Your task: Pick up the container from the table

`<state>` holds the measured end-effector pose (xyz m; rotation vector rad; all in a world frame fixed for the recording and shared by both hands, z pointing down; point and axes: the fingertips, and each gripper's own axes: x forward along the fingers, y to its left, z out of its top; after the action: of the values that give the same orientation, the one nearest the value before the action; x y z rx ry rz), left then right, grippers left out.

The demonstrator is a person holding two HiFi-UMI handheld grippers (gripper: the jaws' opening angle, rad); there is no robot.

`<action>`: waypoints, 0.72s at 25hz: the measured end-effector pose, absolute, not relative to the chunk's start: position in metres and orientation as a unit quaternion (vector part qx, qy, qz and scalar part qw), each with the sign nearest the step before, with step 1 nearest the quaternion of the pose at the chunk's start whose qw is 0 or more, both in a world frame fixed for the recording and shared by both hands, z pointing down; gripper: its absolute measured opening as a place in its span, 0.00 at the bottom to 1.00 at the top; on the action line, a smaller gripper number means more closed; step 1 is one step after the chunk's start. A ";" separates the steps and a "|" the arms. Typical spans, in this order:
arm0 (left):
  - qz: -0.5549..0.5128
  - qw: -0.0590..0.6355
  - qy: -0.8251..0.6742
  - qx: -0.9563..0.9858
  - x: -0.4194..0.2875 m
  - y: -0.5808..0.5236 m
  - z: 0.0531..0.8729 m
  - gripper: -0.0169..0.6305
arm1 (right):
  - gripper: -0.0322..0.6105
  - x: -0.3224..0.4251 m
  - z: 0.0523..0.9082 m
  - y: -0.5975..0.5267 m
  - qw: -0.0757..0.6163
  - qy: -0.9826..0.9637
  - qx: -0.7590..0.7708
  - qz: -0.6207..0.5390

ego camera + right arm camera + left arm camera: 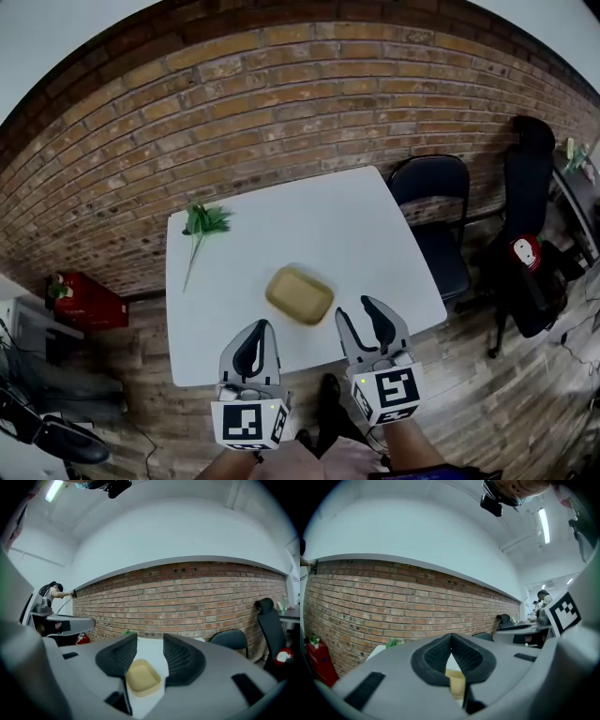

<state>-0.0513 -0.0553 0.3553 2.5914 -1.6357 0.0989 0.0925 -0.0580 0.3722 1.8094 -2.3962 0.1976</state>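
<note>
Head view. A white square table (309,220) with a smooth matte top stands mid-frame against a brick wall (281,103) of rough red courses and pale mortar lines.

We find the container (299,294) lying flat on the table just below frame centre, near the table's lower edge. It is a shallow tan tray, rectangular, with rounded corners, a raised rim and a dull surface. Neither tool touches it.

The left gripper (257,328) is lower left of centre and has a grey plastic shell with black ribbed pads. Its jaws are together, tips meeting in a point, and they clamp nothing. In the left gripper view the pads (433,656) touch at the top. Through the thin wedge below them we see a sliver of the tan tray, which lies beyond the pads.

The right gripper (358,309) is lower right of centre, just right of the container. It has the same grey shell and ribbed pads, and its jaws stand spread apart. In the right gripper view the tray (142,677) sits framed in the gap, farther on and clear of both pads.

Other things:
- A green leafy sprig (202,227) with a thin stem lies at the table's upper left.
- A black chair (433,202) with a curved back stands right of the table.
- The floor (487,403) is wood planks.
</note>
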 end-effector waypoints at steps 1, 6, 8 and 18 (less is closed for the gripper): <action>0.031 0.034 -0.538 0.842 -0.048 -0.063 0.351 0.04 | 0.32 0.095 0.369 -0.068 0.064 -0.799 0.595 0.063; 0.018 0.015 -0.556 0.831 -0.034 -0.096 0.332 0.04 | 0.31 0.105 0.351 -0.113 0.052 -0.817 0.573 0.044; 0.012 0.009 -0.565 0.825 -0.034 -0.107 0.327 0.04 | 0.31 0.104 0.344 -0.128 0.048 -0.825 0.562 0.035; -0.008 0.000 -0.608 0.794 -0.051 -0.141 0.316 0.04 | 0.29 0.092 0.322 -0.177 0.054 -0.854 0.518 0.000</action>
<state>-0.0507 -0.1414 0.3164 2.4944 -1.9086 -0.0247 0.0920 -0.1766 0.3224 1.5723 -2.5945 -0.0015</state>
